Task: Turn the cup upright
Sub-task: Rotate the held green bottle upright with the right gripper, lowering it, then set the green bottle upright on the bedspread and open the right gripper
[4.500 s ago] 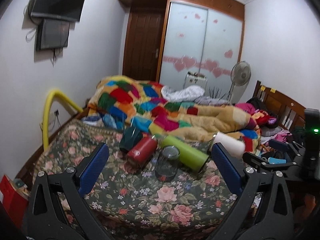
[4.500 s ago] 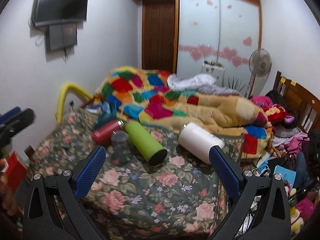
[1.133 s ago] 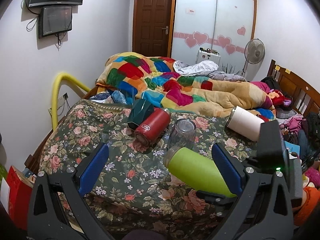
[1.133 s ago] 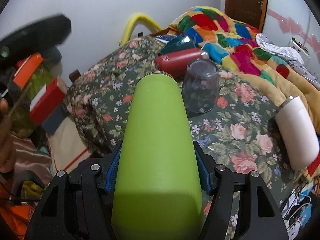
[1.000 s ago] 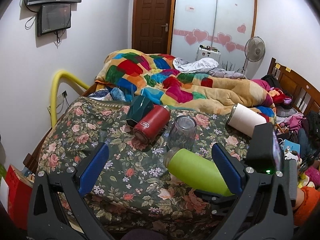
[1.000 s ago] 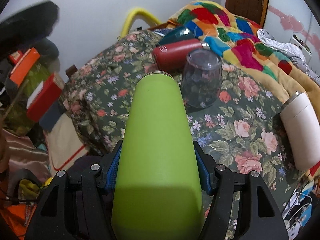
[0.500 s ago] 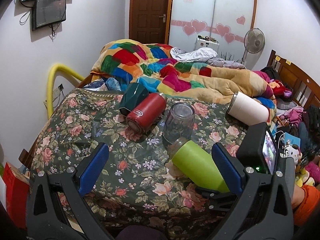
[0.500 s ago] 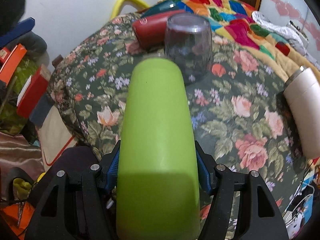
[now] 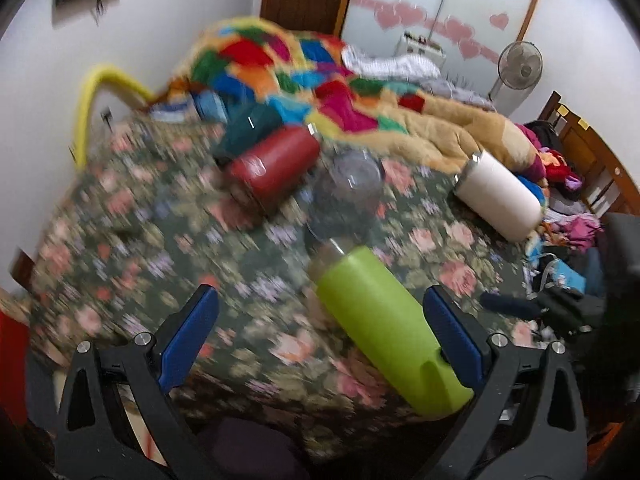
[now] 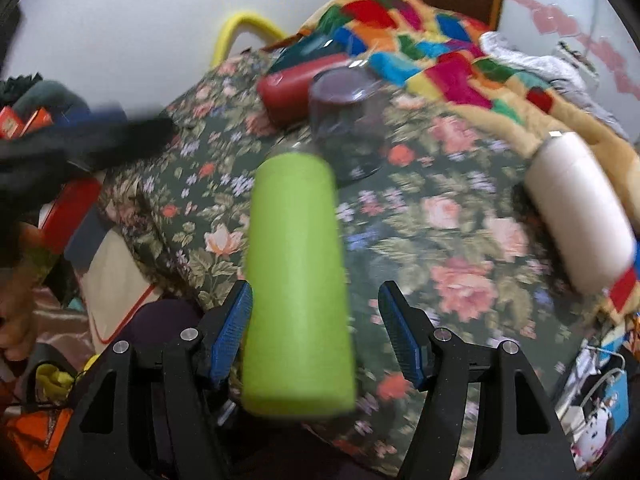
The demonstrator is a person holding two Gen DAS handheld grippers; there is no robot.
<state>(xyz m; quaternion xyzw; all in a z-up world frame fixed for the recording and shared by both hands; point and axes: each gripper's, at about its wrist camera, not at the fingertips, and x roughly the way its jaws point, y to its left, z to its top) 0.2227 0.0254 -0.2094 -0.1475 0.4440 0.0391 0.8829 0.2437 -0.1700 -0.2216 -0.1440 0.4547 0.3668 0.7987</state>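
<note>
In the left wrist view, the left tongs (image 9: 320,322) are wide open and hold nothing. The green cup (image 9: 390,330) lies tilted over the near edge of the bed (image 9: 120,216), its body close to the right blue pad. Behind it stand a glass (image 9: 352,188) upside down, a red cup (image 9: 274,168) on its side, and a white cup (image 9: 500,196) on its side further right.

In the right wrist view, the right tongs (image 10: 316,334) are partly open. The green cup (image 10: 296,280) sits between the pads; the left pad is just beside it, and a gap shows at the right pad. The picture is blurred, so I cannot tell if any pad touches it.
</note>
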